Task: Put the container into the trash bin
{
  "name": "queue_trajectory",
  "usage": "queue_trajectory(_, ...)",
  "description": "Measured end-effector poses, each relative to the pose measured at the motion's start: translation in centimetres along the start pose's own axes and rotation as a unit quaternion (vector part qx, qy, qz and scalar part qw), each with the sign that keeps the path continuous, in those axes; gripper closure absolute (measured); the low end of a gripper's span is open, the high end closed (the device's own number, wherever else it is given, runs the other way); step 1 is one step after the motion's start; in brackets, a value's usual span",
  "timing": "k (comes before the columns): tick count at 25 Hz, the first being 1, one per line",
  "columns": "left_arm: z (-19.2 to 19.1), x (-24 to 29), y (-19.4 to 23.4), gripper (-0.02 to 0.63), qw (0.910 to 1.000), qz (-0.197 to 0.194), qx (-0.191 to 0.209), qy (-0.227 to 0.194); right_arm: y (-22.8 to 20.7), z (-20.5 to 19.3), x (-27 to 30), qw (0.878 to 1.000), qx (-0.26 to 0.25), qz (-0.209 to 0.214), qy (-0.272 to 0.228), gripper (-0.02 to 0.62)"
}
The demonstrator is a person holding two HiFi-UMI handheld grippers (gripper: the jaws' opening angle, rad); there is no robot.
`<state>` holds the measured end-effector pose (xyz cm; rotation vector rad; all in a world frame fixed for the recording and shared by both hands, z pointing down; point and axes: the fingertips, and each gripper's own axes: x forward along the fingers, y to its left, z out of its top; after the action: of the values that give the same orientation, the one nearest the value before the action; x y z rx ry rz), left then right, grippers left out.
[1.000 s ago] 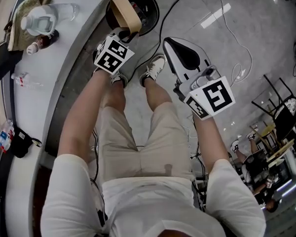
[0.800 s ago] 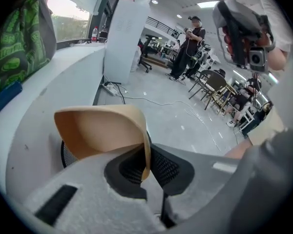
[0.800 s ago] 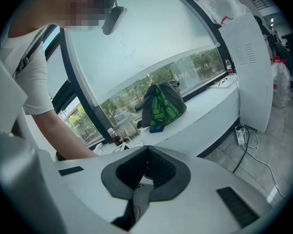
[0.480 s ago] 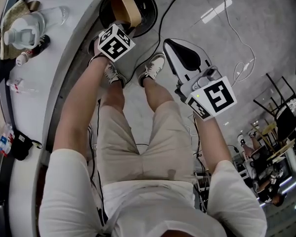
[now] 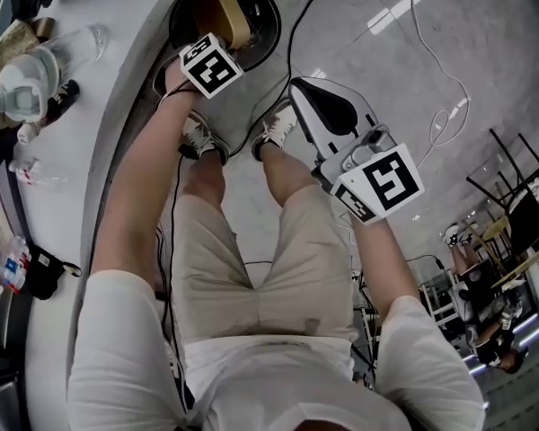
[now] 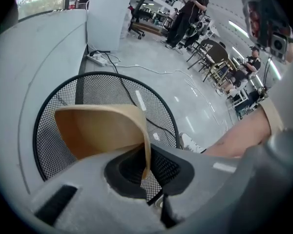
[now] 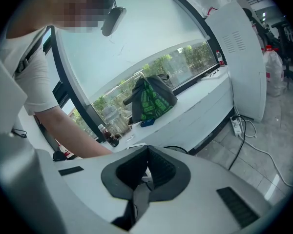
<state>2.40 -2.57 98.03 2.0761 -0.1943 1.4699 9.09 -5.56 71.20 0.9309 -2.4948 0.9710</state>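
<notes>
L hand-held gripper [image 6: 146,169] is clamped on one thin wall of the tan container [image 6: 100,128], which hangs over the mouth of the mesh trash bin [image 6: 51,143], on the floor by the tabletop [image 5: 67,133]. I'd go lower, centre it inside the rim, then release. R hand-held gripper [image 7: 145,172] is pinched together, empty.

Bright daylight comes from the window [image 7: 136,43]. Lights glare on the glossy floor [image 5: 393,16]; the gripper views warp, perhaps soften, at their dark edges.
</notes>
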Motion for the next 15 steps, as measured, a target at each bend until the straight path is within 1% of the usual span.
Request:
queue_trajectory(7, -0.7, 1.8, 0.7, 0.586, 0.9993, -0.014, -0.002, 0.034, -0.6, -1.3, 0.4, 1.000, 0.009, 0.001, 0.001, 0.594)
queue_trajectory(11, -0.8, 2.9, 0.4, 0.586, 0.9979, -0.034, -0.004, 0.055, -0.7, -2.1, 0.4, 1.000, 0.015, 0.002, 0.002, 0.594)
queue_trajectory(15, -0.7, 3.9, 0.8, 0.586, 0.9967, -0.041, 0.000, 0.070, -1.2, -2.9, 0.3, 1.000, 0.017, 0.000, 0.005, 0.594)
